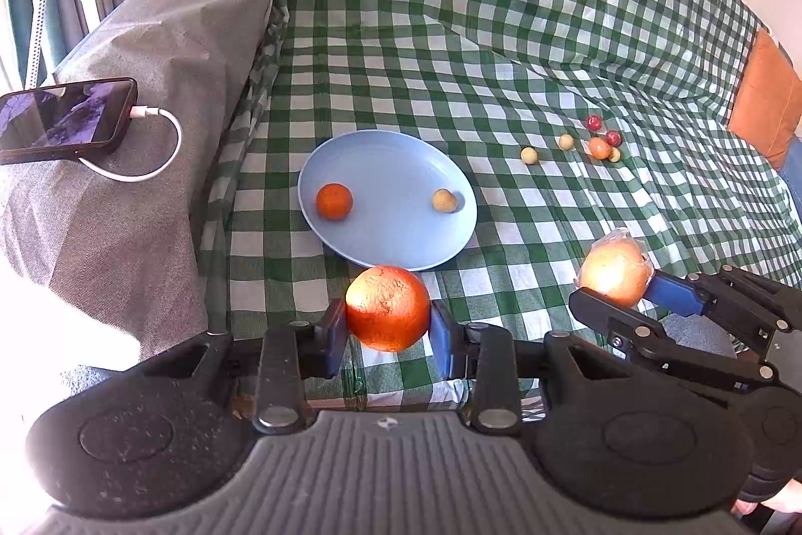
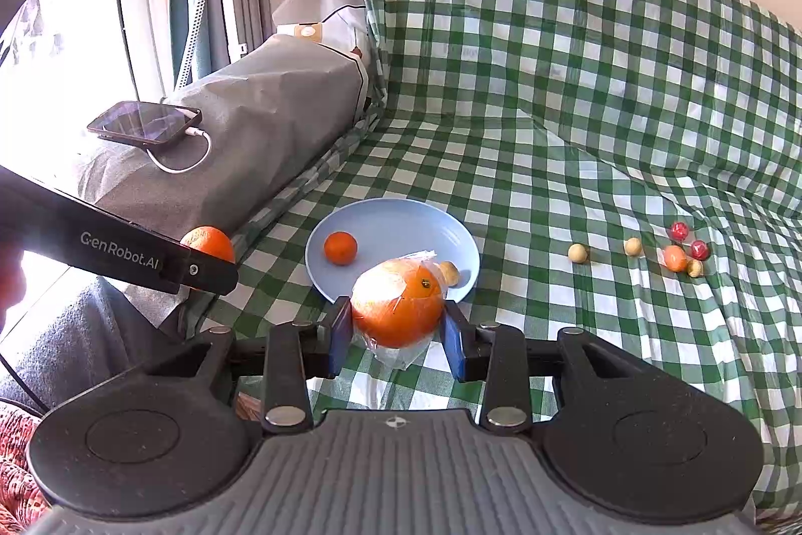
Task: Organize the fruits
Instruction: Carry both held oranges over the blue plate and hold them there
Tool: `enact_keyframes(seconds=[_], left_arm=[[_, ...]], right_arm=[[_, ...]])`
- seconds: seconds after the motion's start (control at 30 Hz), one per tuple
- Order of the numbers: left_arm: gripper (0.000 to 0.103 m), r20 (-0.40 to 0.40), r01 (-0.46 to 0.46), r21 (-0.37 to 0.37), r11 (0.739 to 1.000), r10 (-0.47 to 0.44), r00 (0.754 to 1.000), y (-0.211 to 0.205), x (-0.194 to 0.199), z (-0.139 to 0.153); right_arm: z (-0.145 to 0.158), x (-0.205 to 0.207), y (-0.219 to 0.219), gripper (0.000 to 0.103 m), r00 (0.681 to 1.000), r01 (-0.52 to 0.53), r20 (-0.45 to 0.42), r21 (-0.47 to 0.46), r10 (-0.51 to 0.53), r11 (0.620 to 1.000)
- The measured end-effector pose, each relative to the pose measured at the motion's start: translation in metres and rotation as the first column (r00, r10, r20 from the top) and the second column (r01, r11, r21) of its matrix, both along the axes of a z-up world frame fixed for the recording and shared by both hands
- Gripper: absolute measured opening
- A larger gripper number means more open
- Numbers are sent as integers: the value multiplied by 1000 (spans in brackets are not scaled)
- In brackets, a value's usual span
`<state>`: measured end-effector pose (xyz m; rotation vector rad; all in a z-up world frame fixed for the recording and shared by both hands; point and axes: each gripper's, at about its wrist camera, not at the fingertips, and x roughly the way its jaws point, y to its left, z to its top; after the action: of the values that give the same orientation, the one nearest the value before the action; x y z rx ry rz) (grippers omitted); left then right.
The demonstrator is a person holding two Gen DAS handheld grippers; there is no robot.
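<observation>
On the grey armrest [image 1: 150, 94] far left of the blue plate [image 1: 388, 164] lies a phone [image 1: 65, 119] with its white cable [image 1: 160, 149], none of my concern. My left gripper [image 1: 387, 332] is closed on a bare orange [image 1: 387, 307], pads pressing its flanks, and holds it just at the near rim of the plate, above the green checked cloth [image 1: 501, 33]. On the plate already sit a small mandarin [image 1: 334, 200] toward its left side and a pale little fruit [image 1: 444, 200] toward its right. Right of the plate my right gripper [image 2: 398, 334] is clamped on a plastic-wrapped orange [image 2: 398, 304], also close to the near rim. Further right of the plate, well apart from it, a loose cluster of small fruits [image 1: 599, 141] waits on the cloth: pale balls, two red ones, one small orange one. I judge both oranges firm, fairly heavy and round, so a hold across the widest middle suits them; the film on the wrapped one looks slippery and may shift under the pads. Either could roll on the shallow plate, so I would set them low and away from the rim.
</observation>
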<state>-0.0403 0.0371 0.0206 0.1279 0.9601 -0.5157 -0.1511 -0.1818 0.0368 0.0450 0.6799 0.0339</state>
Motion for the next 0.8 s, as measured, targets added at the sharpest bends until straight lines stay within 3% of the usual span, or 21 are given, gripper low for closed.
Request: enact_keyframes(seconds=[0.8], left_arm=[[38,-8,-3,1,1000,3,1000,-2,0,-1]], right_arm=[[-4,3,-2,39,1000,-1,-11,0,1,1000]])
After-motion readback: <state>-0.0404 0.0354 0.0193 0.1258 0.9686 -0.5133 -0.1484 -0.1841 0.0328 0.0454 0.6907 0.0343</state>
